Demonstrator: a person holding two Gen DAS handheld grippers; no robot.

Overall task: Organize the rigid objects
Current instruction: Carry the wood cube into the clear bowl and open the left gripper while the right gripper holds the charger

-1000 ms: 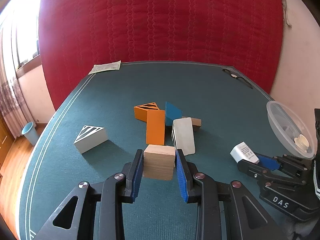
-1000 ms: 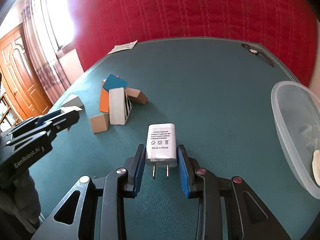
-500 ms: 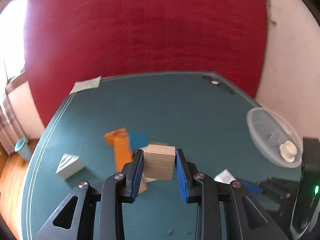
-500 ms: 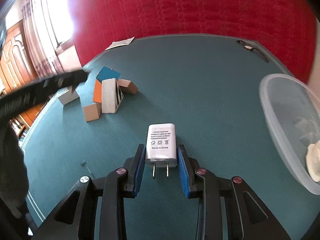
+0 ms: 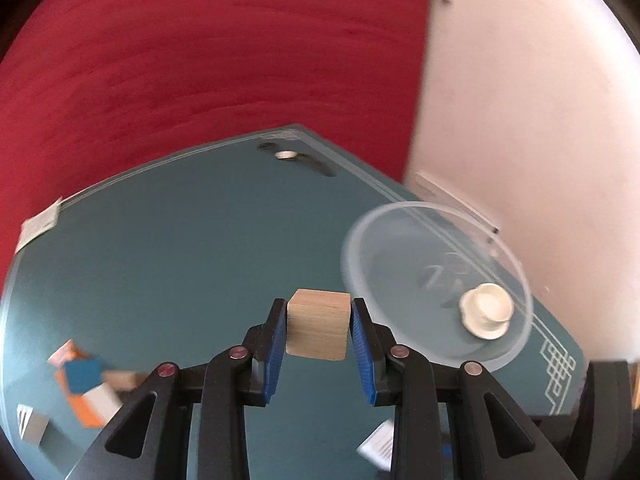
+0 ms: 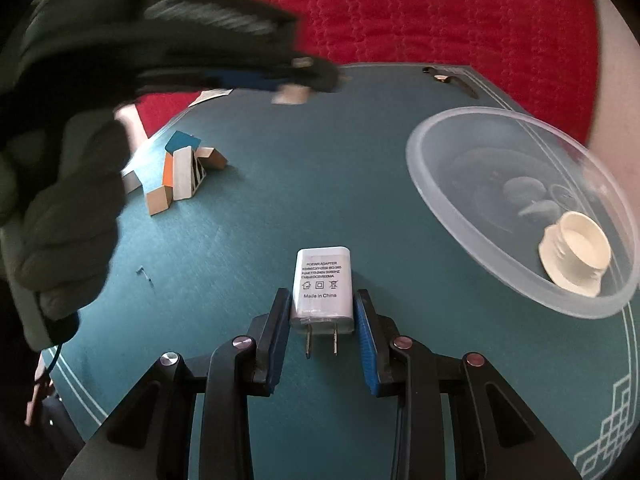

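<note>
- Wooden block (image 5: 318, 324) sits clamped between the left gripper (image 5: 319, 346) pads, in the air beside the clear bowl (image 5: 362, 236).
- White charger (image 6: 323, 289) is pinched in the right gripper (image 6: 323, 340), near that bowl.

"Made in China" on white adapter (image 6: 322, 288)
</note>
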